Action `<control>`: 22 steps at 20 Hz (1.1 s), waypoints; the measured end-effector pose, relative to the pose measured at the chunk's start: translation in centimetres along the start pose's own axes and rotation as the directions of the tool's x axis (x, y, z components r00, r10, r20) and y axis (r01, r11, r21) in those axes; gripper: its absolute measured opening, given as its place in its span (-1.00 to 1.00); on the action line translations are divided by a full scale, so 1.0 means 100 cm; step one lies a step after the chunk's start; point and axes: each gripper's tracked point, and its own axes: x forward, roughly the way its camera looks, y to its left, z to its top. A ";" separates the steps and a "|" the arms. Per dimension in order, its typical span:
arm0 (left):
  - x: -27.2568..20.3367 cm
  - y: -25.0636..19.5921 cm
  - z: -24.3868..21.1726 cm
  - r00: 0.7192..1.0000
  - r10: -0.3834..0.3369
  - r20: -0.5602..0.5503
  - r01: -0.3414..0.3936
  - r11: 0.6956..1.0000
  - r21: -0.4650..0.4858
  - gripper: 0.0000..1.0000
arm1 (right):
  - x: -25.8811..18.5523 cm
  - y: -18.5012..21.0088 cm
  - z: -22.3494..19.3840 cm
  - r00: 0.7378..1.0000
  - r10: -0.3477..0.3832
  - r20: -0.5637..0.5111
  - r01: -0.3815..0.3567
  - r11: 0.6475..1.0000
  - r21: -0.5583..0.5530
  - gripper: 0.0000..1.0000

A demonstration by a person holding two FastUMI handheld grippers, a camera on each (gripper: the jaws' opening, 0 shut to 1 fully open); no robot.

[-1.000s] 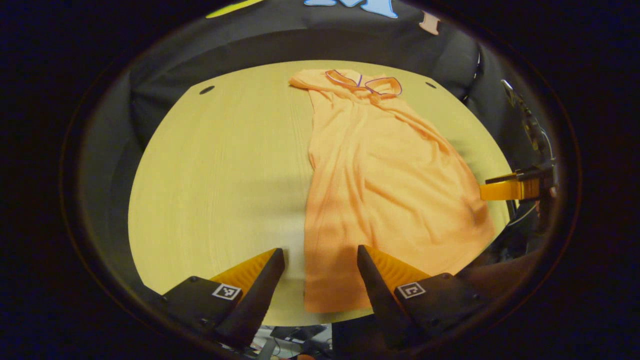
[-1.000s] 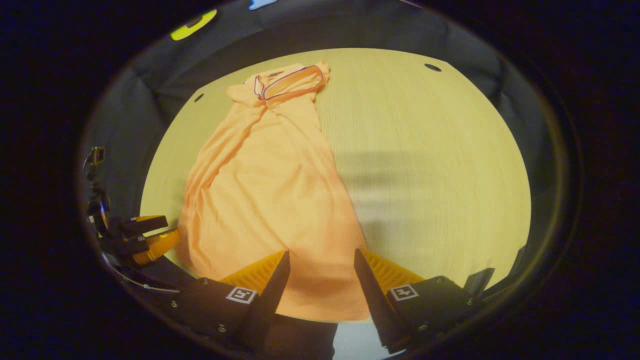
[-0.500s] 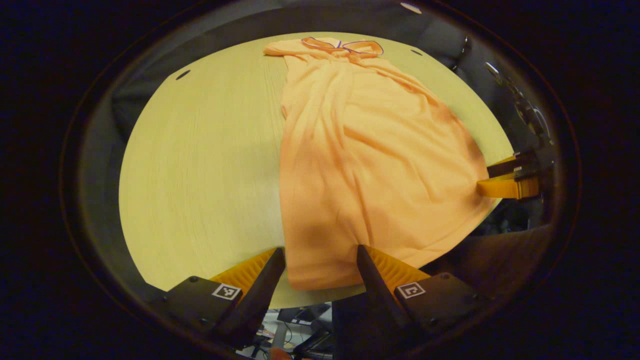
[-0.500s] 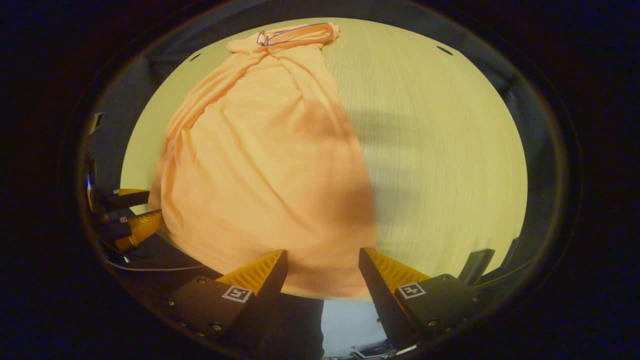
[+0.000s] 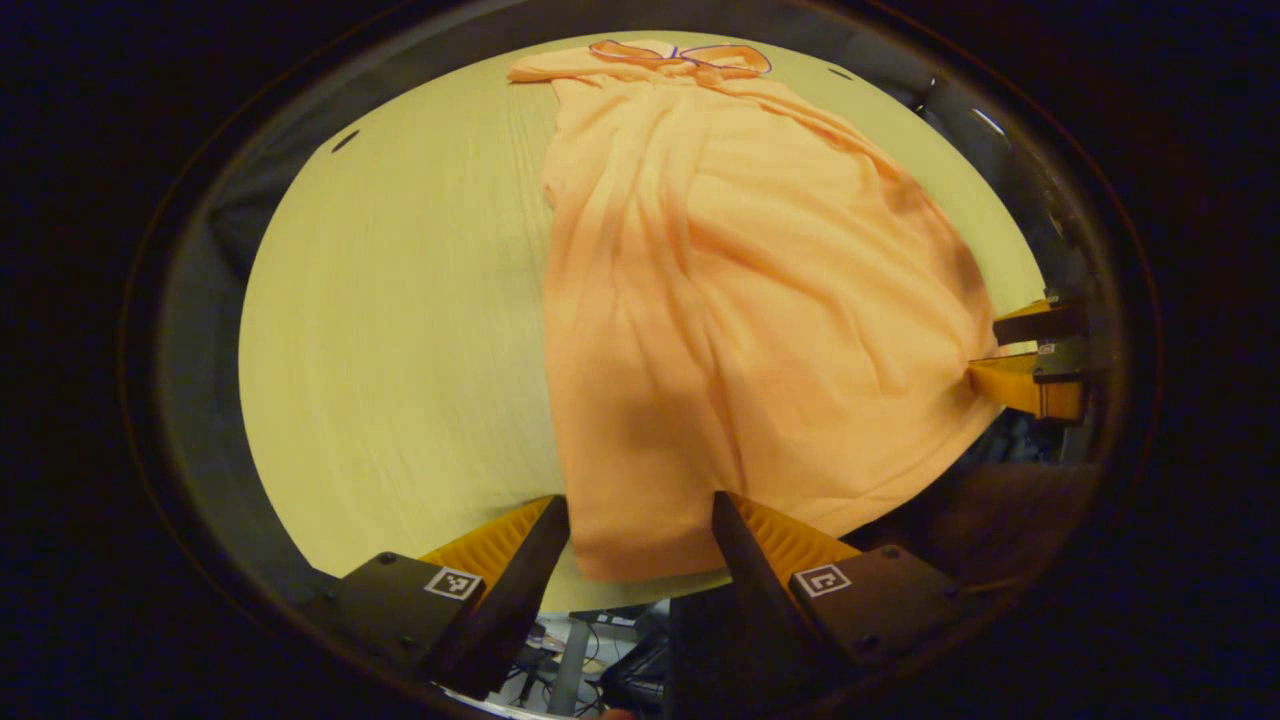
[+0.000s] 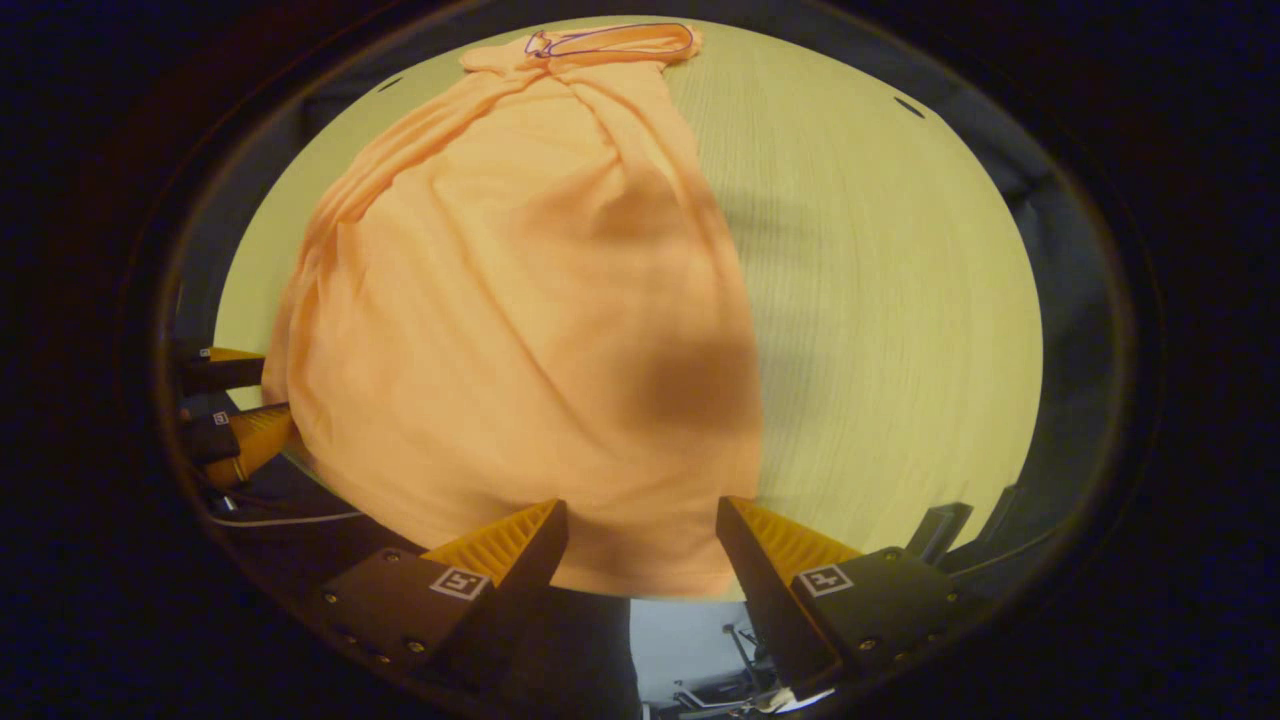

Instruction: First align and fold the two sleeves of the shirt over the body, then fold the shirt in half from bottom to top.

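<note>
Compared with a second ago, both cameras are brought lower and closer to the near hem of the shirt (image 5: 740, 300), so that the cloth now looms larger and its collar (image 5: 680, 52) is pushed to the far edge of the desk (image 5: 400, 300). In the left gripper view, the left gripper (image 5: 640, 530) is held wide apart, its two fingers straddling the near left corner of the hem, with no cloth pinched between them. In the right gripper view, the right gripper (image 6: 640, 535) is likewise spread wide over the near right corner of the hem, and nothing is clamped there either. Each gripper is also glimpsed at the side of the other's view, just beside the shirt's edge.

The shirt is laid lengthwise on the desk, collar far, hem near and reaching the desk's near edge. The sleeves appear to be already folded in over the body, since a narrow, tapering shape is presented toward the collar; this is judged, not plainly seen. The approach to both hem corners suggests that the bottom-to-top fold is being prepared, and a grasp at each corner is probably needed next.

No containers are seen on the desk.
</note>
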 end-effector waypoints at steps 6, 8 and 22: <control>0.001 -0.003 0.003 0.999 -0.005 -0.052 0.005 1.000 0.000 0.88 | 0.002 0.003 0.001 1.000 -0.001 -0.017 0.001 1.000 0.008 0.92; -0.001 -0.013 0.009 0.999 -0.024 -0.046 0.025 0.999 0.022 0.42 | 0.002 0.008 0.006 1.000 0.001 -0.017 0.000 1.000 0.018 0.56; -0.064 0.022 0.074 0.996 -0.091 0.009 0.092 0.994 -0.054 -0.89 | -0.002 0.015 0.011 1.000 0.024 -0.007 -0.024 0.999 -0.023 -0.99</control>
